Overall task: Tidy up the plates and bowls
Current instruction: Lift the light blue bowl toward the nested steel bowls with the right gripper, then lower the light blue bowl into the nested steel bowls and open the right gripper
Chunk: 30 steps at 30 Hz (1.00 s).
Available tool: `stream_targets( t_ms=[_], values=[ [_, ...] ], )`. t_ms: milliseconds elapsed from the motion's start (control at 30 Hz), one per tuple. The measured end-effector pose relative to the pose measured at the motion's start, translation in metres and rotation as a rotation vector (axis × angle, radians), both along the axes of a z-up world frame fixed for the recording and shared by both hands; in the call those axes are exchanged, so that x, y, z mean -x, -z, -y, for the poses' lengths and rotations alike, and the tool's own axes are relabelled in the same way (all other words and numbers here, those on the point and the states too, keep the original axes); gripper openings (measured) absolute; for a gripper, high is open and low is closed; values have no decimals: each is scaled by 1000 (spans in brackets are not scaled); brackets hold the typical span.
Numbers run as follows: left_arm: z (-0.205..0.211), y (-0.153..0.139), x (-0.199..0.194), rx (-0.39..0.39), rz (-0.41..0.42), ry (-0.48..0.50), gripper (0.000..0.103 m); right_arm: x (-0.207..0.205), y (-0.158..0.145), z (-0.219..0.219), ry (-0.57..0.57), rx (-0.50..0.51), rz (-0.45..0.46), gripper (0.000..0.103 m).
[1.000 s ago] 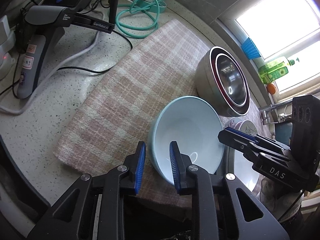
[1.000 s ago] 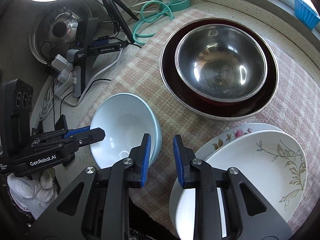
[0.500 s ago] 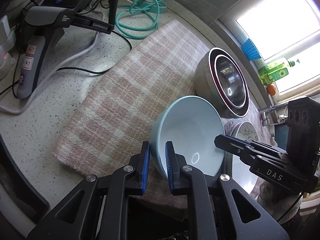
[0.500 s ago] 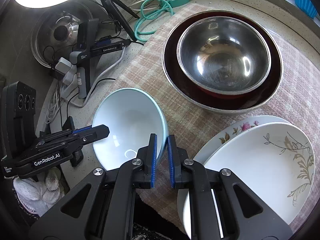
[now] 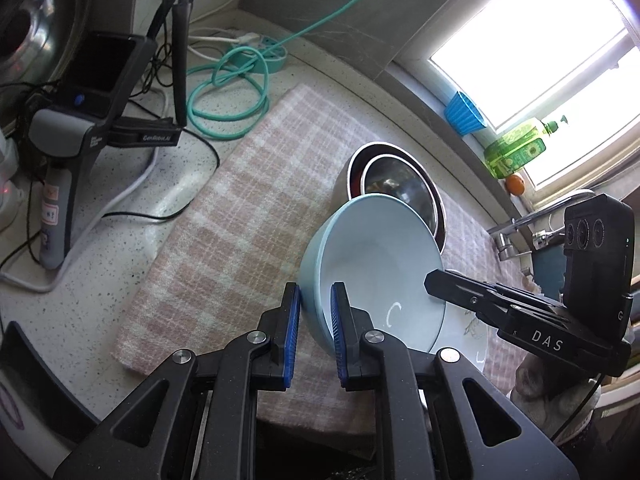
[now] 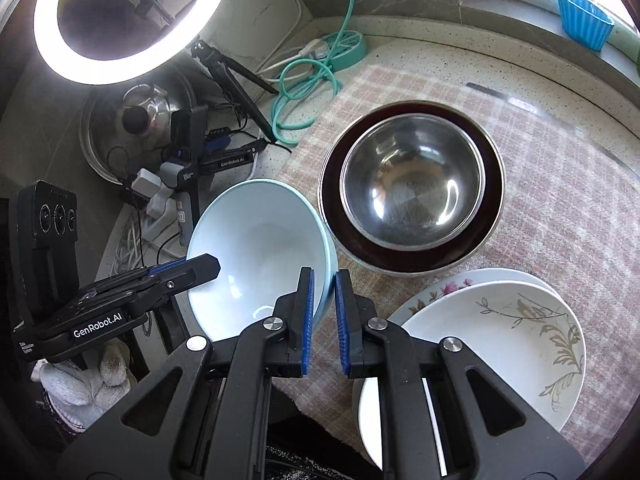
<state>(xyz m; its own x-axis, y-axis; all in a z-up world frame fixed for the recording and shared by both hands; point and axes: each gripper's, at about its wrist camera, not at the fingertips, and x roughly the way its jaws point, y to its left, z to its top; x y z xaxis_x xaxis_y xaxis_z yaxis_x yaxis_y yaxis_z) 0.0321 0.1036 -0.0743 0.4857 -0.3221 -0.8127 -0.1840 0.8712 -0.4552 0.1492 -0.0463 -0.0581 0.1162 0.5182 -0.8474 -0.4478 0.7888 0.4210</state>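
A pale blue bowl (image 5: 376,264) is held off the checked cloth (image 5: 256,216) by both grippers. My left gripper (image 5: 314,320) is shut on its near rim. My right gripper (image 6: 323,300) is shut on the opposite rim of the bowl (image 6: 256,248). The right gripper also shows in the left wrist view (image 5: 436,278), and the left gripper in the right wrist view (image 6: 208,266). A steel bowl (image 6: 412,188) sits nested in a dark red bowl (image 6: 486,208) just beyond. Two stacked floral plates (image 6: 500,328) lie to the right.
A teal cable coil (image 5: 228,92) and a stand with a device (image 5: 80,120) sit at the left on the speckled counter. A ring light (image 6: 108,20) and a pot lid (image 6: 140,120) stand behind. A blue cup (image 6: 582,18) and a green bottle (image 5: 516,148) are on the window sill.
Both grippers closed on the blue bowl's rims, then lifted it off the cloth and toward the nested bowls.
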Motion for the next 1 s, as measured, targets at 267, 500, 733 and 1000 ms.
stream_targets(
  t_ms=[267,500,733,1000],
  values=[
    [10,-14,-34,-13,47,47,14,-25,-19,15,67,-15,43,11],
    [23,-10,-69,3,43,77,14,-50,-18,28,120,6,63,11],
    [39,-4,-96,-22,33,123,14,-67,-6,42,163,34,54,11],
    [50,5,-113,-36,5,149,14,-80,11,48,178,61,29,11]
  ],
)
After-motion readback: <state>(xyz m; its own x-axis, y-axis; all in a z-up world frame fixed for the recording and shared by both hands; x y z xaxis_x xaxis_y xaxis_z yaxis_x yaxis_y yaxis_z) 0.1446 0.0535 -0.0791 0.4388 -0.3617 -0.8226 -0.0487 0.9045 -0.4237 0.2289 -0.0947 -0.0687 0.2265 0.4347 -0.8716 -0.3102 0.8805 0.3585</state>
